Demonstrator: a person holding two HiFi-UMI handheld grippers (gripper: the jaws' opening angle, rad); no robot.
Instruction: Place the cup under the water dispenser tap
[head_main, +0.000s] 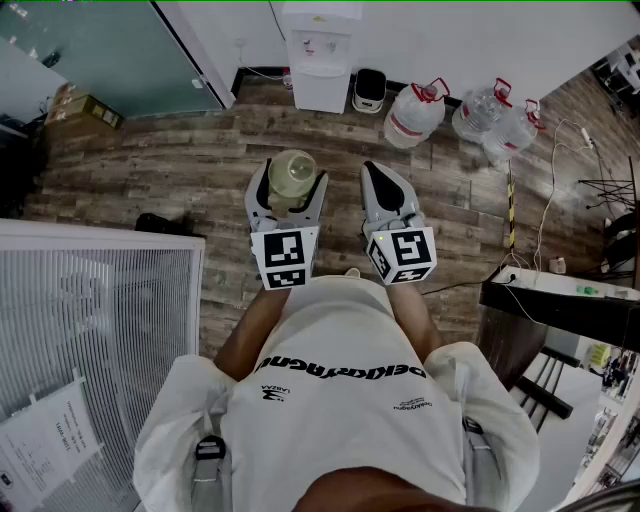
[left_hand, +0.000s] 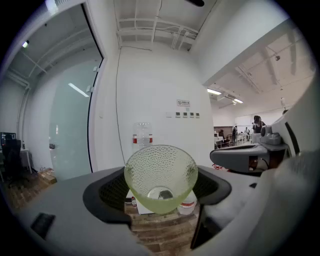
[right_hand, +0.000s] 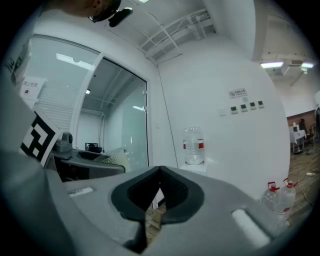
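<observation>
A pale green textured glass cup (head_main: 292, 173) (left_hand: 160, 176) sits upright between the jaws of my left gripper (head_main: 288, 192) (left_hand: 160, 192), which is shut on its sides. My right gripper (head_main: 386, 190) (right_hand: 158, 192) is held beside it, jaws shut together with nothing in them. The white water dispenser (head_main: 322, 55) (left_hand: 143, 145) (right_hand: 194, 150) stands against the far wall, straight ahead across the wooden floor, with a clear bottle on top. Both grippers are well short of it.
A black bin (head_main: 369, 90) stands right of the dispenser, then several large water jugs (head_main: 415, 112). A glass partition (head_main: 100, 50) is at the left, a white radiator panel (head_main: 95, 300) at near left, and a dark desk (head_main: 560, 300) with cables at the right.
</observation>
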